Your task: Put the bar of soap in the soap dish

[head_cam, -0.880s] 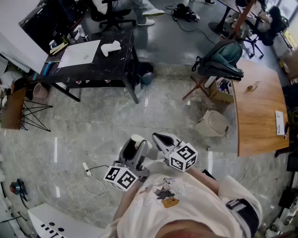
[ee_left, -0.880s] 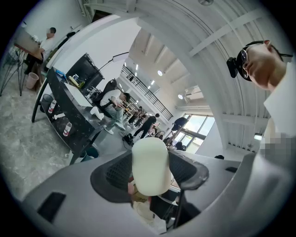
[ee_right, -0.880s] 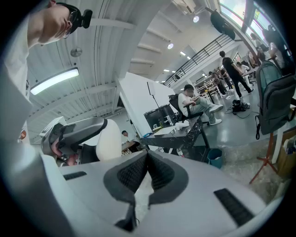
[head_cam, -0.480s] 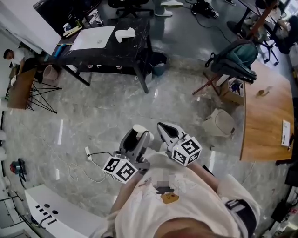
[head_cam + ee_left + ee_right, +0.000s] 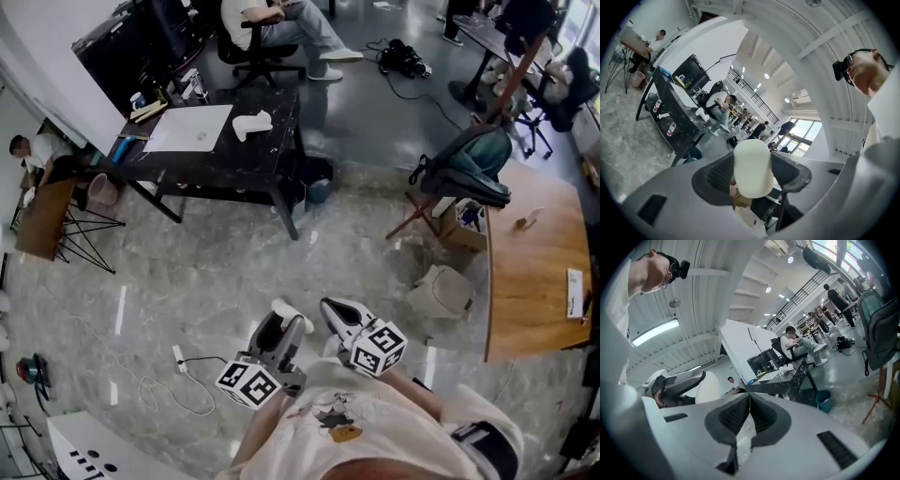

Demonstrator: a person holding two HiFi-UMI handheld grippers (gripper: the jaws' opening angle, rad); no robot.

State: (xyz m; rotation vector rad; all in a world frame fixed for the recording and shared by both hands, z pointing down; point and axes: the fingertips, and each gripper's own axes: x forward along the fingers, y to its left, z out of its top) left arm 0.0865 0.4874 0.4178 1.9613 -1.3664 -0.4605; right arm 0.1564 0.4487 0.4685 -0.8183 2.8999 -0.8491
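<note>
A cream bar of soap (image 5: 752, 168) stands upright between the dark pads (image 5: 715, 176) of my left gripper (image 5: 752, 180), which is shut on it. In the head view the soap (image 5: 279, 307) shows at the tip of the left gripper (image 5: 281, 326), held close in front of my chest above the floor. Right beside it, my right gripper (image 5: 336, 311) has its jaws pressed together with nothing between them (image 5: 749, 401). The soap (image 5: 708, 387) also shows at the left of the right gripper view. Far ahead, a small white object (image 5: 251, 123) lies on a black table (image 5: 239, 164); whether it is the soap dish I cannot tell.
A white sheet (image 5: 190, 128) lies on the black table, with a person on an office chair (image 5: 267, 28) behind it. A backpack on a stand (image 5: 469, 159) and a wooden table (image 5: 534, 272) are at the right. A cable (image 5: 178, 361) lies on the marble floor.
The head view has swung, so the black table now sits lower in the picture. Both grippers stay close together at my chest, the soap still in the left one.
</note>
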